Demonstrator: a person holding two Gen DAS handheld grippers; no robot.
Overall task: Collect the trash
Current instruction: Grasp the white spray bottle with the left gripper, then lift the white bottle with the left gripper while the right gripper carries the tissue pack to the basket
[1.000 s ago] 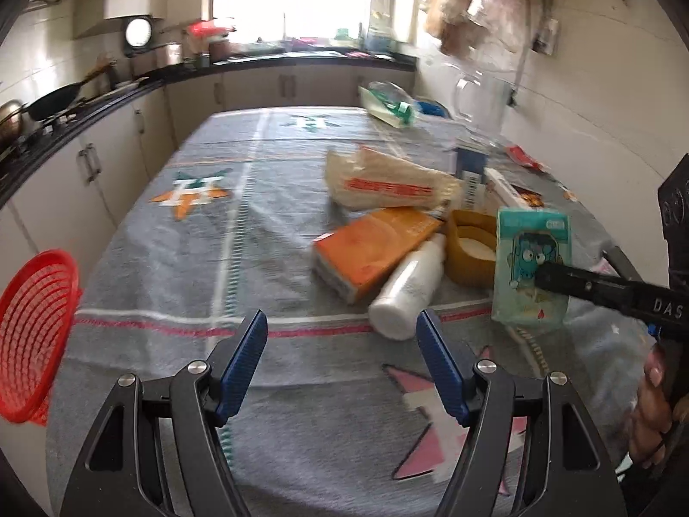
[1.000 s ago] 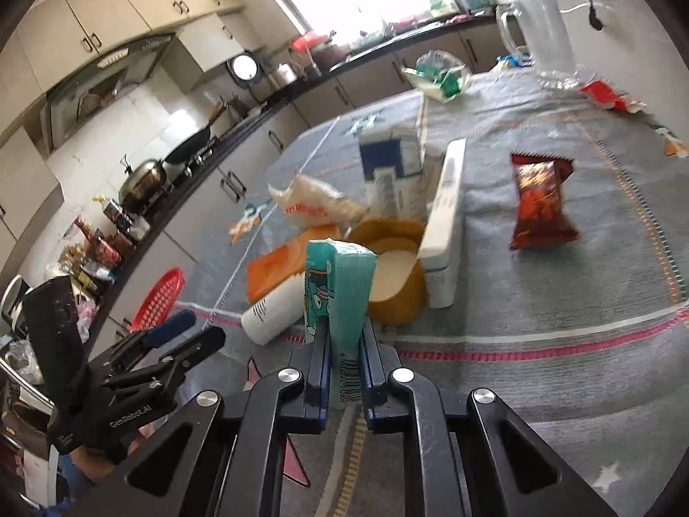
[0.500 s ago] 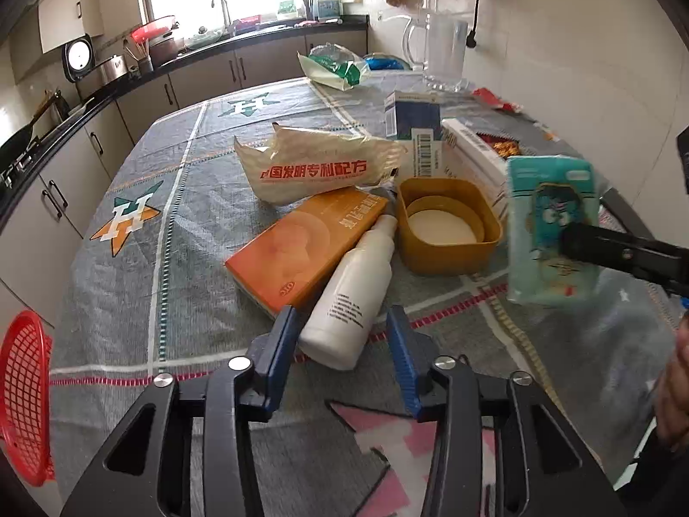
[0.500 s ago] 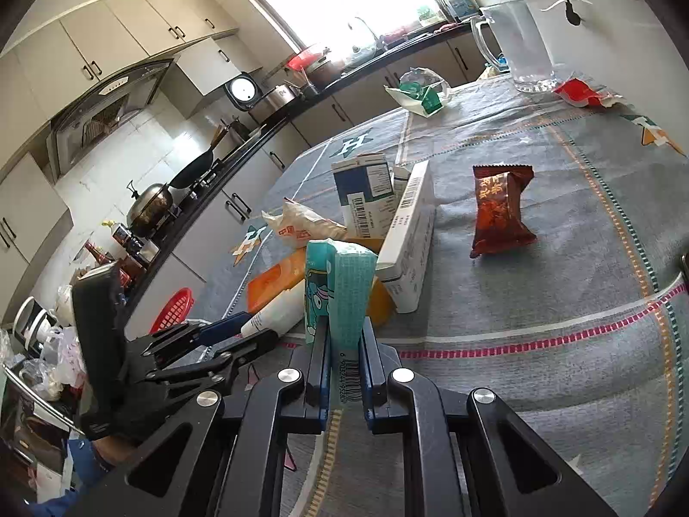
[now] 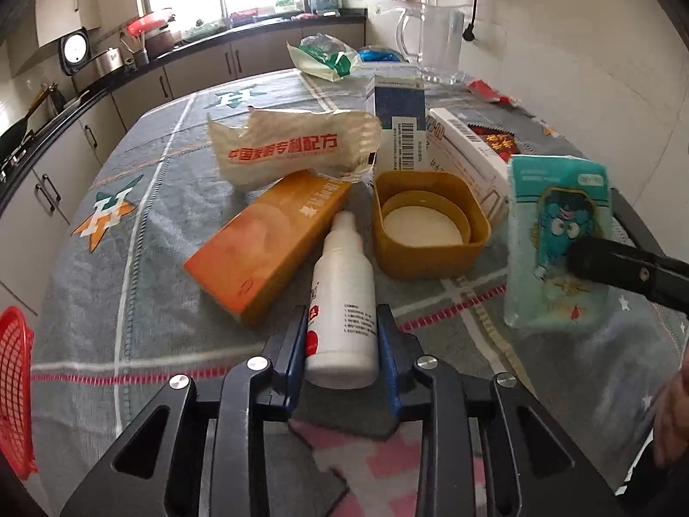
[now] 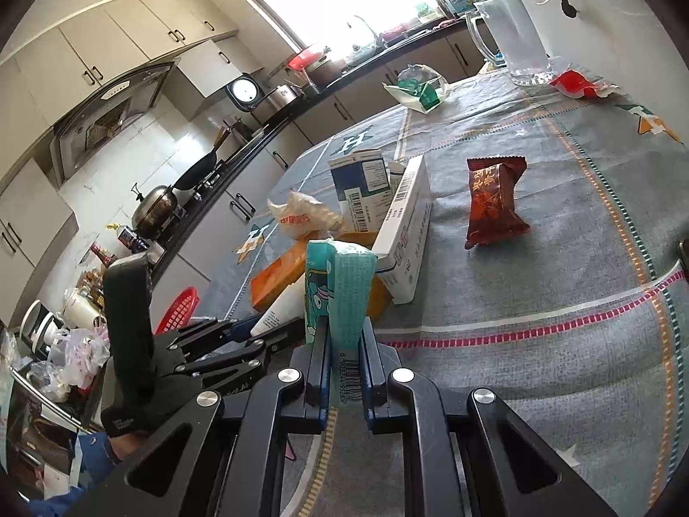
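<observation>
My left gripper (image 5: 342,336) is shut on a white plastic bottle (image 5: 342,310) that lies on the grey tablecloth (image 5: 129,267). An orange box (image 5: 267,241) lies just left of the bottle, and an orange tub (image 5: 426,224) behind it. My right gripper (image 6: 342,344) is shut on a teal tissue pack (image 6: 340,288) and holds it upright above the cloth; the pack also shows in the left wrist view (image 5: 555,232). A red basket (image 5: 13,392) stands at the table's left edge, also in the right wrist view (image 6: 178,310).
On the table lie a crumpled white wrapper (image 5: 293,151), a blue-and-white carton (image 5: 400,125), a long white box (image 5: 469,151), a dark red snack packet (image 6: 493,202), a green-and-white bag (image 5: 323,56), a red wrapper (image 6: 577,84) and a glass jug (image 5: 439,38). Kitchen counters run along the left.
My left gripper has moved forward and closed from open onto the white bottle. My right gripper has kept hold of the teal tissue pack and shifted slightly.
</observation>
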